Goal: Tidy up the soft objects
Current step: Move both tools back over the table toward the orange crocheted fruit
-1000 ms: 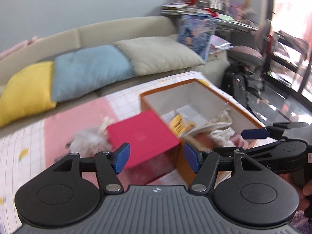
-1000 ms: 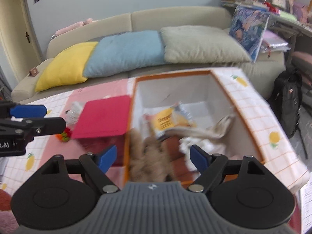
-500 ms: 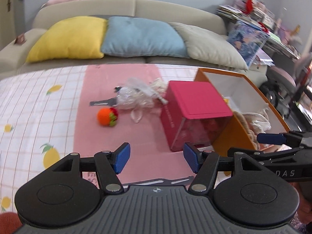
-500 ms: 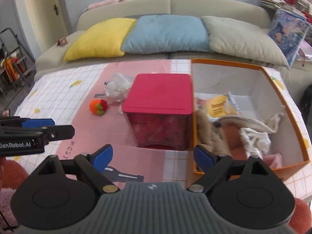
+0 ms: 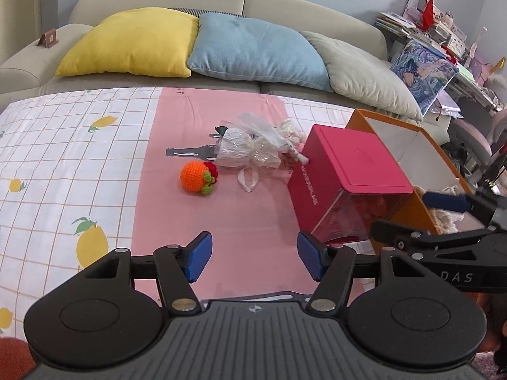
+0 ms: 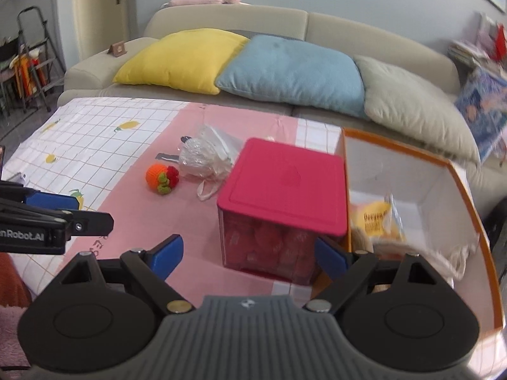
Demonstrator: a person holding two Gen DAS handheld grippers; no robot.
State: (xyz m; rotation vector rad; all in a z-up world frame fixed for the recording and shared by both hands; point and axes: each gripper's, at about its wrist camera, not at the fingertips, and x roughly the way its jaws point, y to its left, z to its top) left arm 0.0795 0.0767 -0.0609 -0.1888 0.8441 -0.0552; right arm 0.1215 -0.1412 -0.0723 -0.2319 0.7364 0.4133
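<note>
Our left gripper [image 5: 252, 260] and right gripper [image 6: 248, 257] both hung wide apart, holding nothing. The crocheted orange ball [image 5: 198, 178] lay on the pink cloth of the tabletop [image 5: 221, 215], just beside a crinkly plastic bag [image 5: 250, 145]. We judged the round, springy yarn might roll away, or the slippery film snag in our pads.

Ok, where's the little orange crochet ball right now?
The orange crochet ball lies on the pink cloth strip, just left of the clear plastic bag, in both wrist views.
</note>
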